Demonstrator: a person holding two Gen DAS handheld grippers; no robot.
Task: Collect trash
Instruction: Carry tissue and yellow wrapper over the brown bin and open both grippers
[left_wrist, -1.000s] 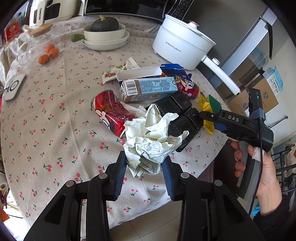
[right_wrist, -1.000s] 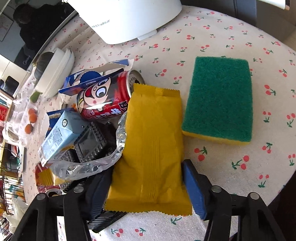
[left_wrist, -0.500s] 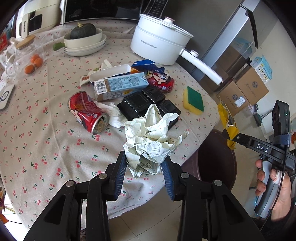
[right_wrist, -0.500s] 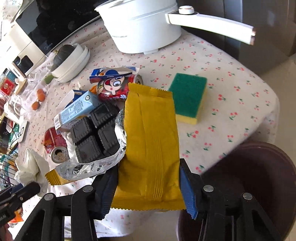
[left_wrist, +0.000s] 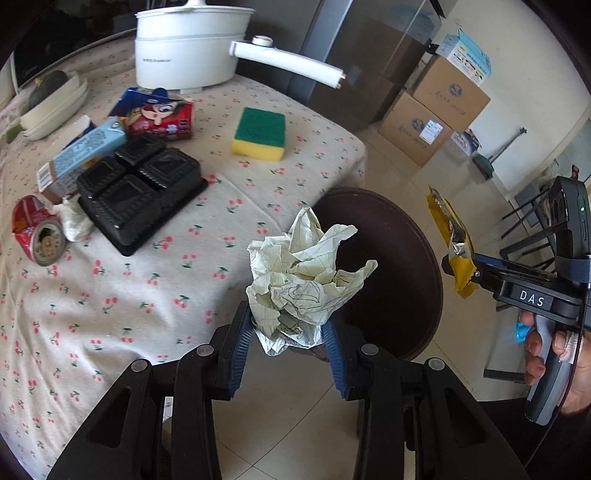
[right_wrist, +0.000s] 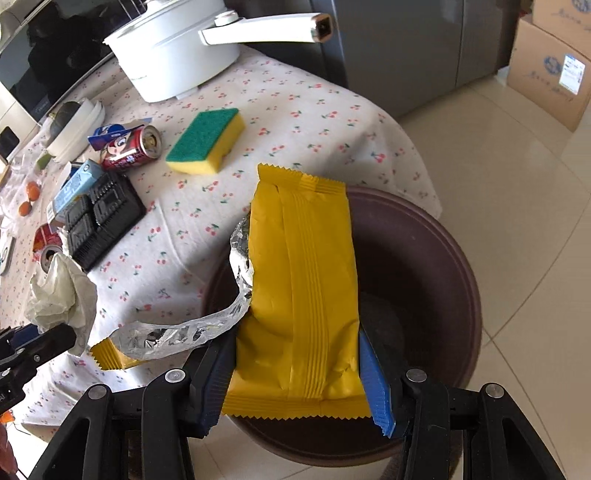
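Observation:
My left gripper is shut on a crumpled paper ball and holds it off the table edge, over the near rim of a dark brown bin. My right gripper is shut on a torn yellow wrapper with a silver lining and holds it above the bin. In the left wrist view the right gripper with the wrapper is to the right of the bin. The paper ball shows at the left of the right wrist view.
On the cherry-print tablecloth lie a black plastic tray, a crushed red can, a blue carton, a second red can, a green-yellow sponge and a white pot. Cardboard boxes stand on the floor.
Both grippers have moved off the table to the bin beside it, carrying the paper ball and the yellow wrapper. The rest of the trash stays on the table.

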